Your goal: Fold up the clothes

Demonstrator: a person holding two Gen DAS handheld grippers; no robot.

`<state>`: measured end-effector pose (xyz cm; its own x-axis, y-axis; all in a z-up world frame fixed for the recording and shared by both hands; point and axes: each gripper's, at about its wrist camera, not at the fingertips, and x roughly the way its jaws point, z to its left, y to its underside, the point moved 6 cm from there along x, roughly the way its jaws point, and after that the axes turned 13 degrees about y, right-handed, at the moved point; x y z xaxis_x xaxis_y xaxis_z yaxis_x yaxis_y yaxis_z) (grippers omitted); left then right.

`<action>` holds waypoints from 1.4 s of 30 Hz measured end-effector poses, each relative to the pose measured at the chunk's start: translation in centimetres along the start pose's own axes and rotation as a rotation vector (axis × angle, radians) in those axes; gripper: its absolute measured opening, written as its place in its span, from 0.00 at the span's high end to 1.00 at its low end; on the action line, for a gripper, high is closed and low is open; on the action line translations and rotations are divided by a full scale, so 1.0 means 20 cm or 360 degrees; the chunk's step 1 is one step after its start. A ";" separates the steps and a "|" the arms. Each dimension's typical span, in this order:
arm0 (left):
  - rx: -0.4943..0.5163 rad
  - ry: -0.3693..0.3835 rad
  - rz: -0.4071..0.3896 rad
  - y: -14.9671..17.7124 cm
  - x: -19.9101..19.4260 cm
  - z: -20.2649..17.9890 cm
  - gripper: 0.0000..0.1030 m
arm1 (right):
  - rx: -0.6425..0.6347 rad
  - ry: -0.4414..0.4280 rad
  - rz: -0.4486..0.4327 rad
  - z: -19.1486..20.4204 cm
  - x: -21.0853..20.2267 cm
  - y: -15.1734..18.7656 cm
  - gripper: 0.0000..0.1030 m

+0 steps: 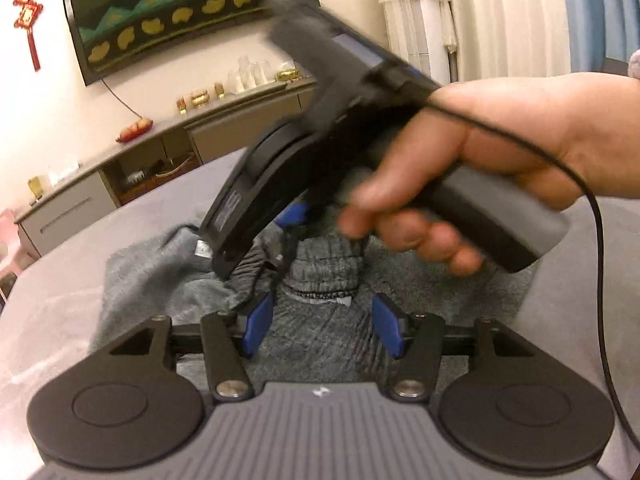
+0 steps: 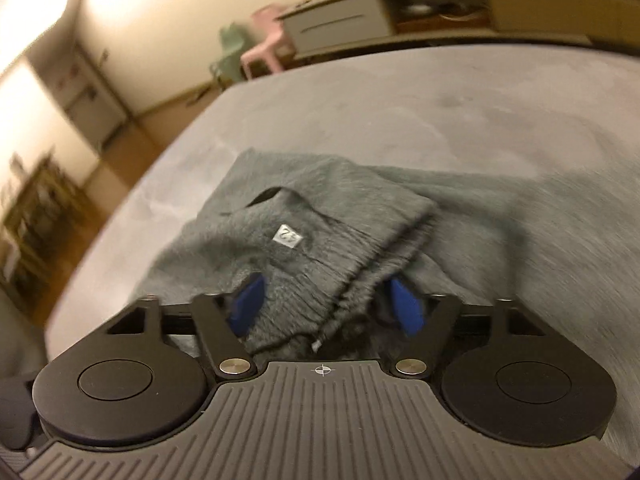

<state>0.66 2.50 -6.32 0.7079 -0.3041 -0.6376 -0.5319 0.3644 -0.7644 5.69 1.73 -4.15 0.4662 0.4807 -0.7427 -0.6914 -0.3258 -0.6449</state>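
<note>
A grey fleecy garment [image 1: 160,280] with a ribbed elastic waistband [image 1: 324,268] lies rumpled on a grey padded surface [image 1: 60,300]. My left gripper [image 1: 325,326] hovers low over it, open, its blue pads [image 1: 258,326] wide apart with only flat cloth beneath. A hand [image 1: 460,160] holds my right gripper [image 1: 298,228], tilted down onto the waistband just ahead. In the right wrist view, the right gripper [image 2: 326,308] stands open, with the bunched waistband [image 2: 320,280] lying between its pads [image 2: 406,310]. A small white size tag [image 2: 289,236] shows on the garment [image 2: 328,200].
The grey surface [image 2: 380,100] stretches beyond the garment. A low sideboard [image 1: 132,160] with glasses and ornaments stands against the far wall under a TV [image 1: 180,12]. A black cable [image 1: 600,240] hangs from the right gripper. A pink chair [image 2: 268,48] stands off the far corner.
</note>
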 end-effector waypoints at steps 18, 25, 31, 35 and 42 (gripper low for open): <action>-0.0138 0.0085 -0.0120 -0.05 -0.12 0.07 0.46 | 0.0354 0.0036 -0.0031 -0.14 -0.29 0.08 0.54; -0.0488 0.0054 -0.0198 -0.09 -0.06 0.23 0.45 | 0.0666 0.0087 0.0082 -0.31 -0.24 0.25 0.53; -0.0556 -0.0011 -0.0018 -0.06 0.12 0.28 0.71 | 0.0574 0.0093 0.0022 -0.27 -0.17 0.26 0.71; -0.0604 -0.0024 -0.0125 -0.07 0.00 0.34 0.87 | 0.0459 -0.0024 -0.0069 -0.19 -0.18 0.20 0.88; -0.0503 0.0011 -0.0138 -0.01 -0.10 0.33 0.87 | 0.0171 -0.0136 -0.0199 -0.04 -0.12 0.13 0.90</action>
<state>2.37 8.86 -4.30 0.7542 -0.3281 -0.5688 -0.5886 0.0462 -0.8071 3.18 -0.82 -4.23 0.5070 0.5808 -0.6369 -0.6881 -0.1723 -0.7049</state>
